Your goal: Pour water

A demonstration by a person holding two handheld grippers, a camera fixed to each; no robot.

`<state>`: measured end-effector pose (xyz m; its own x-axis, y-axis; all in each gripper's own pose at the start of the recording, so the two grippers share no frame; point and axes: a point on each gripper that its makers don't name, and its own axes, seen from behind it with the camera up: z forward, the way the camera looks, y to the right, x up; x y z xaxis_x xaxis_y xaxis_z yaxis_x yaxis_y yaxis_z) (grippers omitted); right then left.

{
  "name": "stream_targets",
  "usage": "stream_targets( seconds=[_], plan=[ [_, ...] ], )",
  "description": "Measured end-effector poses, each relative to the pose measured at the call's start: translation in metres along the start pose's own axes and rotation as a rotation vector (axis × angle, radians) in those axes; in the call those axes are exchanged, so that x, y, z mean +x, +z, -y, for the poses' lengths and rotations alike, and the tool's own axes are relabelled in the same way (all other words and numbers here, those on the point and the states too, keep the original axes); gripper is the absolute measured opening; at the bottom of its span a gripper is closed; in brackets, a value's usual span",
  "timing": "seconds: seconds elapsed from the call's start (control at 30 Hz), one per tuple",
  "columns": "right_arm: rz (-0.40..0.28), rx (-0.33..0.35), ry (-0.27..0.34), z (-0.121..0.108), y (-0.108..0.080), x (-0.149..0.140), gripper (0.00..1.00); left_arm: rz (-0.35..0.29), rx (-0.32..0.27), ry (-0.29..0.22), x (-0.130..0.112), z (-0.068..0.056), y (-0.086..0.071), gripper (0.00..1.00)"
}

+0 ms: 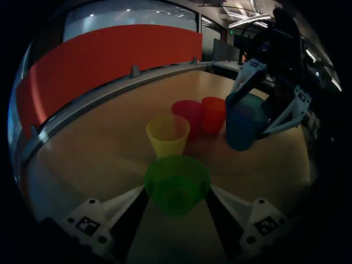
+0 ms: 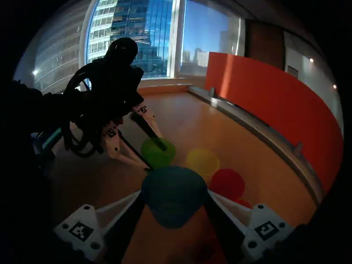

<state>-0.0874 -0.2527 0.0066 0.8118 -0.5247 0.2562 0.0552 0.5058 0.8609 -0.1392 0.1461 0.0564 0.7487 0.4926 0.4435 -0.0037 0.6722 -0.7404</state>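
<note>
While the left hand-held gripper clamps the green cup, right hand-held gripper closed on the blue cup

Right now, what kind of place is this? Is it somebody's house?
Probably not a house: it looks like an office high in a city building. Big windows look out on glass towers, an orange divider panel runs along the long wooden table, and strip lights hang overhead.
</note>
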Motion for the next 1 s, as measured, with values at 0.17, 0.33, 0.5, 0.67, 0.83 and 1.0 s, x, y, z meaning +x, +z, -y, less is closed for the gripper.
stream_targets(
  seconds=[0.17, 0.33, 0.5, 0.67, 0.83, 1.0],
  plan=[
    [0.003, 0.002, 0.001, 0.001, 0.002, -0.001, 0.91, 0.004, -0.004, -0.004, -0.002, 0.0, 0.003, 0.84],
    [0.005, 0.002, 0.002, 0.001, 0.002, -0.002, 0.91, 0.004, -0.011, -0.008, -0.002, 0.0, 0.004, 0.84],
    [0.008, -0.001, -0.001, 0.002, 0.003, -0.002, 0.91, 0.008, -0.013, -0.005, -0.004, 0.0, 0.003, 0.85],
    [0.013, 0.001, 0.004, 0.004, 0.005, -0.006, 0.91, 0.011, -0.009, -0.004, -0.007, 0.001, 0.003, 0.86],
    [0.017, 0.004, 0.01, 0.006, 0.009, -0.01, 0.91, 0.022, -0.01, -0.008, -0.01, 0.0, 0.002, 0.87],
    [0.021, 0.004, 0.013, 0.009, 0.015, -0.016, 0.91, 0.041, -0.014, -0.019, -0.017, 0.001, 0.001, 0.88]
  ],
)
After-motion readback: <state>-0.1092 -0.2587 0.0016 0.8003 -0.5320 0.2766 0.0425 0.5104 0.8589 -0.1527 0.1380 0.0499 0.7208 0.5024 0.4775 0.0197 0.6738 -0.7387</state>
